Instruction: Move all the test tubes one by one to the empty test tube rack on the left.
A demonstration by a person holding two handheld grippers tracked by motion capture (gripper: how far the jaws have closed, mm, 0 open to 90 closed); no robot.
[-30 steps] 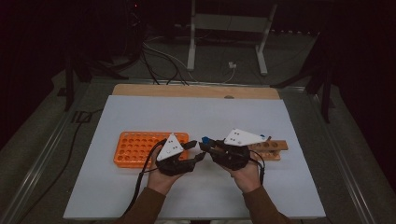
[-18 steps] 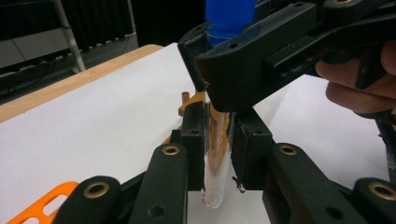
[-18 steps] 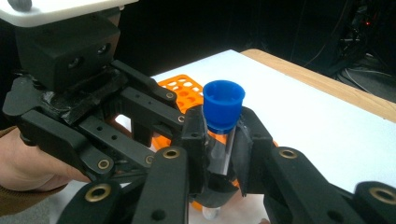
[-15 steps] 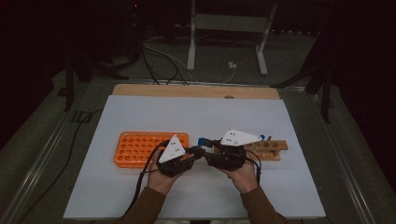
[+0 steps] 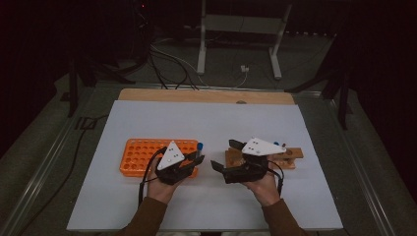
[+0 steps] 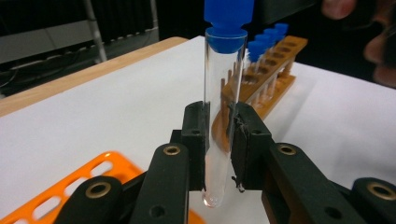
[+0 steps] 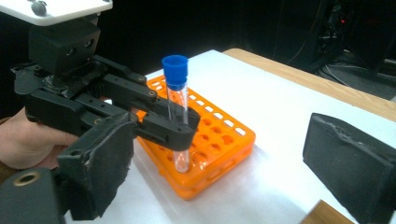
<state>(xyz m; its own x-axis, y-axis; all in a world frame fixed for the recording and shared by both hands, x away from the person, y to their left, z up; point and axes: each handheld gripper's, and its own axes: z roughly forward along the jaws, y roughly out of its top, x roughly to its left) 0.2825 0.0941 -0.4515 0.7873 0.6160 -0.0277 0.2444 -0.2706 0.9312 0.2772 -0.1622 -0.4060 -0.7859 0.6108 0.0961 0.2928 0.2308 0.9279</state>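
The left gripper (image 6: 218, 135) clamps its jaws on a clear, blue-capped test tube (image 6: 223, 102), held upright with its rounded bottom just below the fingertips and over the near right corner of the orange tube rack (image 7: 219, 135). The right gripper (image 5: 222, 156) points leftward toward it, jaws spread wide and empty, with the wooden tube rack (image 5: 290, 158) just behind it and the hand (image 5: 263, 189) gripping from below.

1. Test tube (image 6: 223, 93): clear glass, blue cap, upright, centre of the left gripper view; looks empty, though glare makes that uncertain.
2. Orange rack (image 7: 219, 135): plastic hole grid, flat on the white table, centre of the right gripper view, directly under the tube's rounded bottom.
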